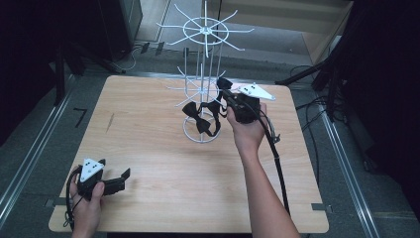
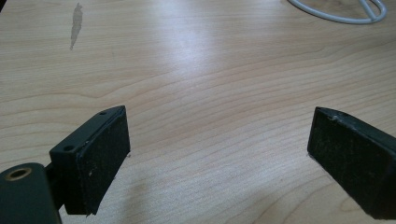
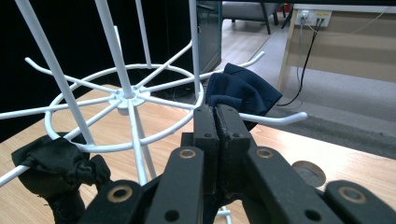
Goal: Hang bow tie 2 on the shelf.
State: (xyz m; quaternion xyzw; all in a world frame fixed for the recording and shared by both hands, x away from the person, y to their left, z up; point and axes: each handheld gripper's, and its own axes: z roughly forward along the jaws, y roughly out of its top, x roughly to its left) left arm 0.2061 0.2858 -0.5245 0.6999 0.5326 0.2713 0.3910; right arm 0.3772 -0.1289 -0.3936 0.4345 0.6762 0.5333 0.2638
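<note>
Navy bow tie (image 3: 243,93) pinched in my right tool (image 3: 217,112) at white wire rack (image 1: 203,74); left tool (image 1: 116,181) wide, idle on near-left desk (image 1: 163,163).

I'm seeing the navy bow tie (image 3: 243,93) partly hiding behind my right gripper (image 3: 217,116) at 12 o'clock | its strap is staying out of sight | the white rack (image 3: 126,98) is running off the top edge | black bow tie (image 3: 58,170) cut at 7 o'clock.

table (image 1: 163,163): pale wood | floor (image 1: 29,144): grey | cables (image 1: 309,106): black
</note>
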